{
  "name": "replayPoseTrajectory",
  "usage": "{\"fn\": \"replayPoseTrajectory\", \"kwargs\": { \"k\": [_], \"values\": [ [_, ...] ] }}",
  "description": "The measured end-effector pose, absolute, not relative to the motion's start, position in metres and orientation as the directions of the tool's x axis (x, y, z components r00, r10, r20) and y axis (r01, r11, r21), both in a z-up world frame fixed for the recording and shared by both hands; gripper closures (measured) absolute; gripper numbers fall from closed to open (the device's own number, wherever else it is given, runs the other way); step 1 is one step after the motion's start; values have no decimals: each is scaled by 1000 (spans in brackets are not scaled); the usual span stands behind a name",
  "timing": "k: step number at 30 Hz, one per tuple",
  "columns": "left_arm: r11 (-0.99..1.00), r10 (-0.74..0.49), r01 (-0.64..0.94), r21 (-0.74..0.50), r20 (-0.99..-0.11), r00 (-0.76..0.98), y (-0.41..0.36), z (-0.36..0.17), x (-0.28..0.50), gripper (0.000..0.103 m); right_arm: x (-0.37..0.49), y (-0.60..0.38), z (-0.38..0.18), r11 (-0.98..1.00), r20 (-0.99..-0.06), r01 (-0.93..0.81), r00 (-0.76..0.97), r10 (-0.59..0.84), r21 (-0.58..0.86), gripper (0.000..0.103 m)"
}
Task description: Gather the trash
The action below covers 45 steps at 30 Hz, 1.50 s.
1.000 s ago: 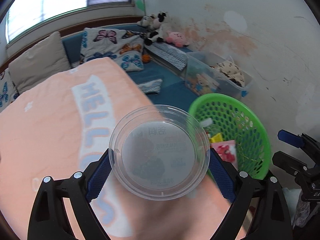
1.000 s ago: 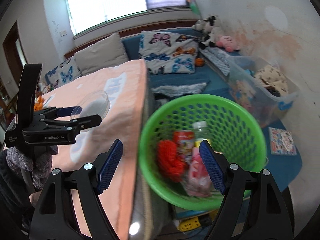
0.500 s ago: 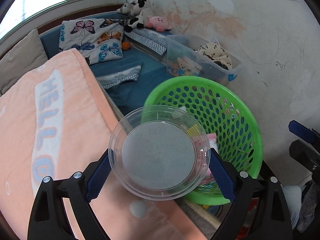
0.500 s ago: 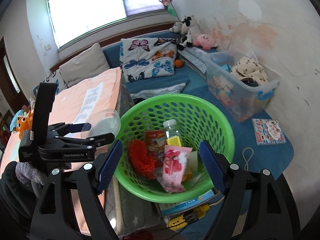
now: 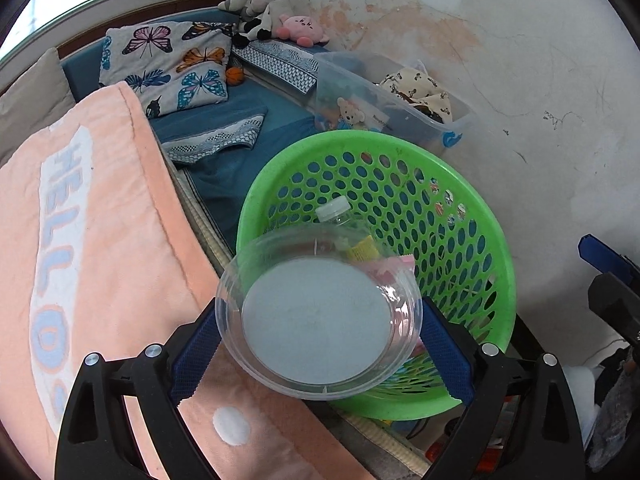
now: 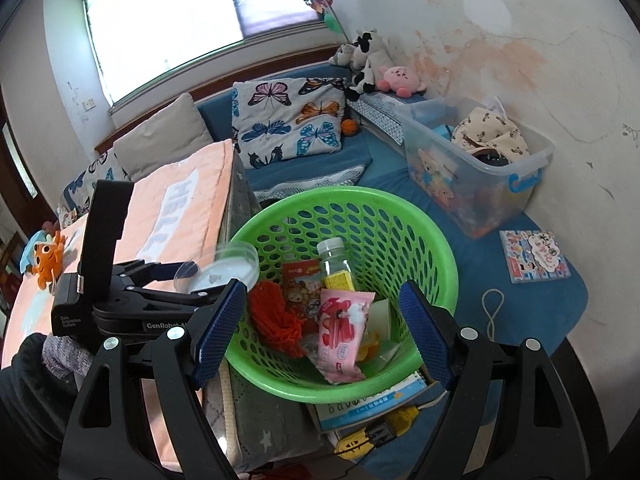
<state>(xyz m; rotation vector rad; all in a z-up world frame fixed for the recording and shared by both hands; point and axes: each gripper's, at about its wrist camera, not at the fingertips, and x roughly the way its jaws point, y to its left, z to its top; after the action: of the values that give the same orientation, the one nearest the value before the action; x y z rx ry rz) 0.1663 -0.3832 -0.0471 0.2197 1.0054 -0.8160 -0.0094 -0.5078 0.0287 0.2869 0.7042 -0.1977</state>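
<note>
Item: clear lid (image 5: 318, 316), clamped in my left gripper (image 5: 320, 340), now carried off the bed to the green basket (image 5: 492, 248) rim at 1 o'clock; release due. Right gripper (image 6: 320, 332): wide, empty.

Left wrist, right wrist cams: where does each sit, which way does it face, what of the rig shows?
Left wrist: on the left gripper, looking along its fingers over the lid it clamps, down at the basket; the right gripper's edge shows at the right.
Right wrist: on the open right gripper, above the basket, looking into it; the left gripper and gloved hand show at the left.
Shared: basket, lid, bottle, peach blanket, storage bin.
</note>
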Motion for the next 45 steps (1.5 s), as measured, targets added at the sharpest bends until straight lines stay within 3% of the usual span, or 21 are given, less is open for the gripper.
{"fn": "replayPoseTrajectory", "kwargs": {
  "k": [25, 45],
  "values": [
    [783, -479, 606, -140, -756, 446, -279, -2, 169, 10, 5, -453, 42, 969, -630, 170, 776, -19, 180, 21],
    [885, -380, 457, -90, -705, 598, -164, 25, 156, 9, 27, -375, 44, 990, -606, 38, 794, 54, 137, 4]
  ]
}}
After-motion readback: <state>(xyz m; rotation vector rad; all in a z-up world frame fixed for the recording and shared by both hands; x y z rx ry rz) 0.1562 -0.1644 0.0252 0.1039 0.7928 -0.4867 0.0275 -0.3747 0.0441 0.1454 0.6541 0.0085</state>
